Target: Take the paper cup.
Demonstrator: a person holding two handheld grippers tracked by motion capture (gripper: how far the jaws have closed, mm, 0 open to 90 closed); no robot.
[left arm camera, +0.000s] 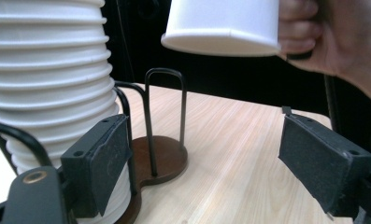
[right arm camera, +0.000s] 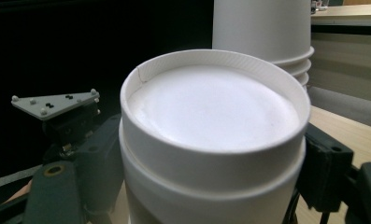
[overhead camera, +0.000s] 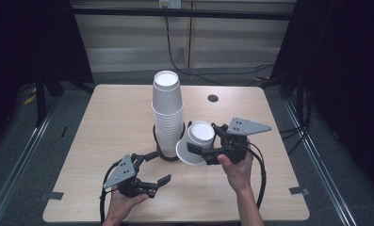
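Observation:
A tall stack of upside-down white paper cups (overhead camera: 167,113) stands on a dark wire holder (overhead camera: 162,154) at the table's middle. My right gripper (overhead camera: 202,137) is shut on a single white cup (overhead camera: 197,141), held tilted and bottom-up just right of the stack. In the right gripper view that cup (right arm camera: 211,135) sits between the jaws, with the stack (right arm camera: 262,28) behind it. My left gripper (overhead camera: 152,168) is open near the front, left of the holder's base, holding nothing. In the left gripper view its pads (left arm camera: 106,163) are wide apart, beside the stack (left arm camera: 47,70) and wire loop (left arm camera: 164,116).
The light wooden table (overhead camera: 114,113) has a small dark hole (overhead camera: 213,98) at the back right. Cables trail from both grippers over the front edge. Dark curtains and floor rails flank the table. A hand (left arm camera: 332,37) holds the right gripper above the holder's brown base (left arm camera: 162,156).

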